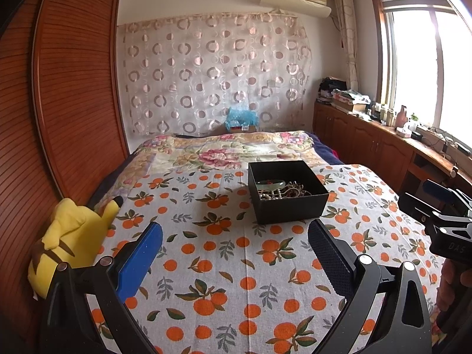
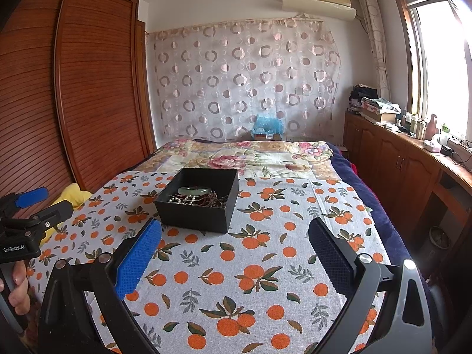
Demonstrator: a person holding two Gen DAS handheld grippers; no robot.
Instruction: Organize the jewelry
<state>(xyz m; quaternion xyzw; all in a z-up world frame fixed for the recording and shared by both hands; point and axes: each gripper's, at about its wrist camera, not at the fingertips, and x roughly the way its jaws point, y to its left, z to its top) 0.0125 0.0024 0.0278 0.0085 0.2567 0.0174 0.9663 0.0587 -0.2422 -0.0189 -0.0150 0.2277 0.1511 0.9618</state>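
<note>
A black open box (image 1: 287, 197) sits on the orange-print cloth (image 1: 224, 265) on the bed. Inside it lie a pale green bangle (image 1: 270, 184) and a tangle of bead and pearl strings (image 1: 287, 193). The box shows in the right wrist view (image 2: 200, 203) too, with the bangle (image 2: 194, 191) and the beads (image 2: 200, 200). My left gripper (image 1: 236, 230) is open and empty, just short of the box. My right gripper (image 2: 234, 231) is open and empty, to the right of and short of the box. Each gripper shows at the edge of the other's view.
A yellow plush toy (image 1: 70, 236) lies at the bed's left edge against the wooden wardrobe (image 1: 59, 103). A floral quilt (image 1: 224, 150) covers the far bed. Wooden cabinets (image 2: 398, 162) with clutter run along the right under the window.
</note>
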